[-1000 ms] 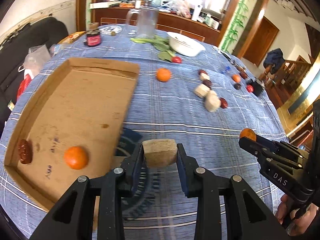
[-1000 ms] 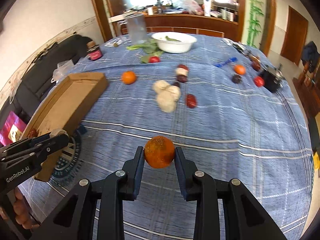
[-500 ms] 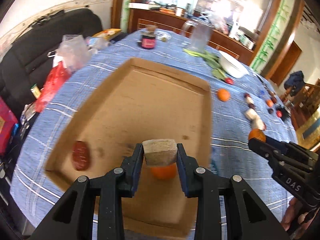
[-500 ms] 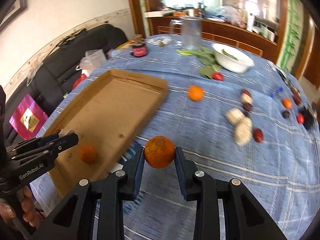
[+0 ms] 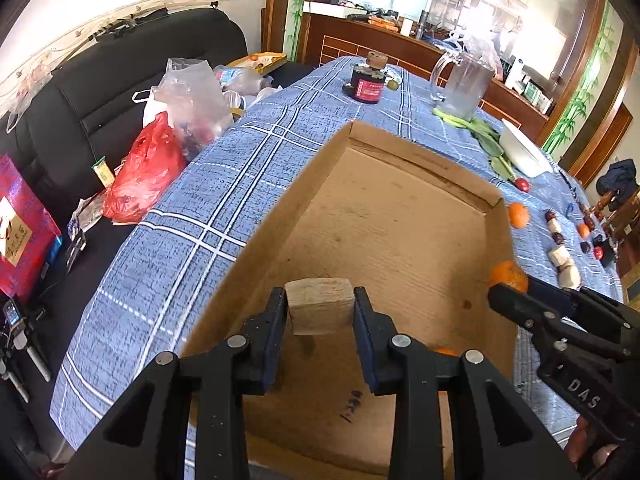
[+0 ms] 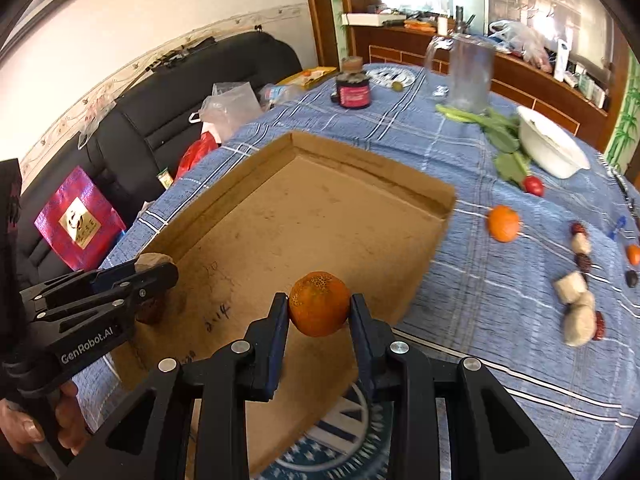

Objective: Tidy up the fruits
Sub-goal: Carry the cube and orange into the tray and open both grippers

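My left gripper (image 5: pixel 320 312) is shut on a beige chunk (image 5: pixel 320 306) and holds it above the near end of the shallow cardboard tray (image 5: pixel 396 240). My right gripper (image 6: pixel 319 312) is shut on an orange tangerine (image 6: pixel 319 303) over the tray's (image 6: pixel 312 216) near right edge. The right gripper also shows in the left wrist view (image 5: pixel 516 292), the left gripper in the right wrist view (image 6: pixel 160 270). A dark red fruit (image 6: pixel 150 312) lies in the tray under the left gripper. A second tangerine (image 5: pixel 444 352) peeks from behind my left fingers.
On the blue checked tablecloth (image 6: pixel 500 312) right of the tray lie a tangerine (image 6: pixel 503 223), beige chunks (image 6: pixel 572 288), dark red fruits and a red tomato (image 6: pixel 534 186). A white bowl (image 6: pixel 550 146), glass jug (image 6: pixel 468 76) and dark jar (image 6: pixel 353 92) stand behind. A black sofa (image 5: pixel 100 92) with bags is left.
Both grippers have moved left and forward over the tray with their loads. The tangerine in the tray is now mostly hidden behind my left fingers.
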`<state>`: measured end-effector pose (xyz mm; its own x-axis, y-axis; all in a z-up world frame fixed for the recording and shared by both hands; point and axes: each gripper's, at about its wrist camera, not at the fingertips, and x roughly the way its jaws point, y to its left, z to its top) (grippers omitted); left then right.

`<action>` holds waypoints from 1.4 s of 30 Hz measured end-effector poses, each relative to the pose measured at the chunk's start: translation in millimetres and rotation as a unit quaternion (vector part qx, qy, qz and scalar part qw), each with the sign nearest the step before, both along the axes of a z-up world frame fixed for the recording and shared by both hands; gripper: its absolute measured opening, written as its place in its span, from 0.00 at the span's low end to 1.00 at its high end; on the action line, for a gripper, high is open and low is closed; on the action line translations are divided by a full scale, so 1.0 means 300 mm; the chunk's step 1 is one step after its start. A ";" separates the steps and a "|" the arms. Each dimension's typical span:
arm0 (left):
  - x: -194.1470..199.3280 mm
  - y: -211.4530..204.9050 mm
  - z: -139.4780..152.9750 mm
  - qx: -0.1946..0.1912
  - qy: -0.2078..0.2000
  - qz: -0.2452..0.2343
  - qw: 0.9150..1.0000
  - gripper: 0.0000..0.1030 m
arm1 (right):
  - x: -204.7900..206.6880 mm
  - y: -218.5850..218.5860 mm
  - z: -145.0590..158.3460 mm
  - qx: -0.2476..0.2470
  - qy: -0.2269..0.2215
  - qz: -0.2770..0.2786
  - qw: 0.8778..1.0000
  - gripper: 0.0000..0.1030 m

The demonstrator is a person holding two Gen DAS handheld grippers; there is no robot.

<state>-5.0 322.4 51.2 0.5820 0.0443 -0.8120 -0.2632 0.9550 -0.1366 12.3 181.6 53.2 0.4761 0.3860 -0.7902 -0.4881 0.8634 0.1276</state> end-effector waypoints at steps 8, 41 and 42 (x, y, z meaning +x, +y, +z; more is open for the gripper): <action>0.067 -0.001 -0.042 0.013 0.016 -0.017 1.000 0.31 | 0.064 0.062 -0.072 -0.016 0.025 -0.004 1.000 0.33; 0.065 -0.007 -0.049 0.018 0.005 0.003 1.000 0.55 | 0.001 -0.001 -0.015 -0.032 0.015 -0.047 0.998 0.46; 0.058 -0.014 -0.042 0.018 0.002 0.007 1.000 0.56 | -0.010 -0.020 -0.007 -0.028 0.012 -0.052 0.998 0.47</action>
<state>12.4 318.3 38.5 0.5772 0.0818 -0.8125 -0.2779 0.9553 -0.1012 9.4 175.7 51.2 0.4912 0.2901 -0.8213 -0.3934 0.9152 0.0880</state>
